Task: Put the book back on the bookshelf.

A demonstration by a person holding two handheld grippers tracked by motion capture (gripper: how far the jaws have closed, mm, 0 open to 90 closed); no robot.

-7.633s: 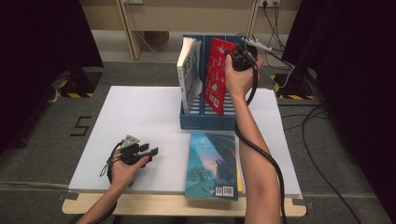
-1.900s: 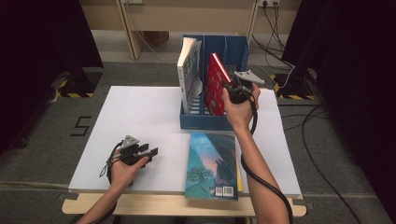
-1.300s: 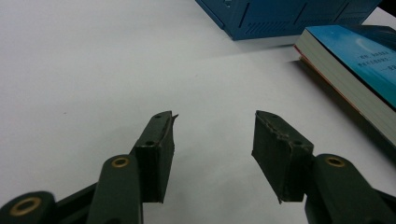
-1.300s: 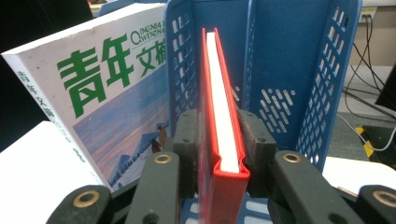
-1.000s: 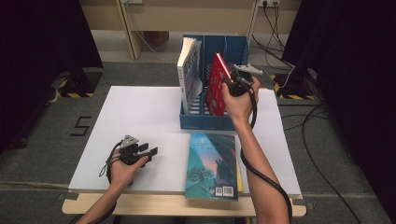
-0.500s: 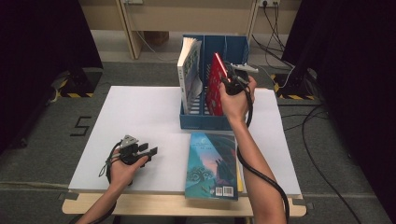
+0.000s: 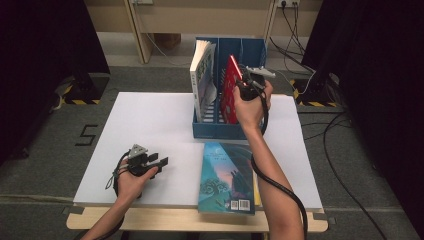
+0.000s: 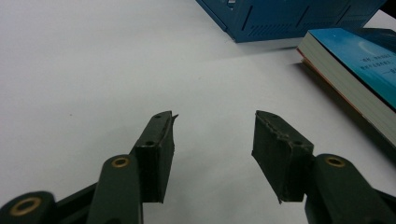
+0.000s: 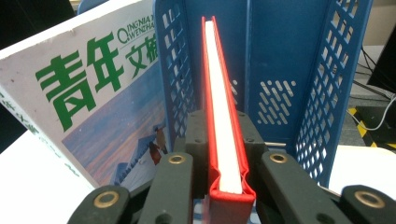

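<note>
The blue file rack (image 7: 227,127) on the white table (image 7: 150,120) holds a magazine (image 7: 200,82) and the red book (image 9: 223,116), clamped by the right gripper (image 9: 224,172); the left gripper (image 8: 212,149) rests open, empty

Looking along two black jaws rising from the bottom edge, standing apart with bare white table (image 8: 93,70) between them. Left gripper (image 8: 212,133) parted, nothing held, pads clear of everything. Left pad chipped at its top corner; right pad rough along its upper edge. Brass rivets on both arms, lower left and lower right. At the upper right, a blue rack (image 8: 285,18), only its low slotted wall in frame, casting a soft shadow on the table. Just below it at the right edge, a blue book (image 8: 359,60) lying flat, page block facing left, an orange-red strip under it. Rack and book near each other, contact not clear. Both well apart from the jaws.
</note>
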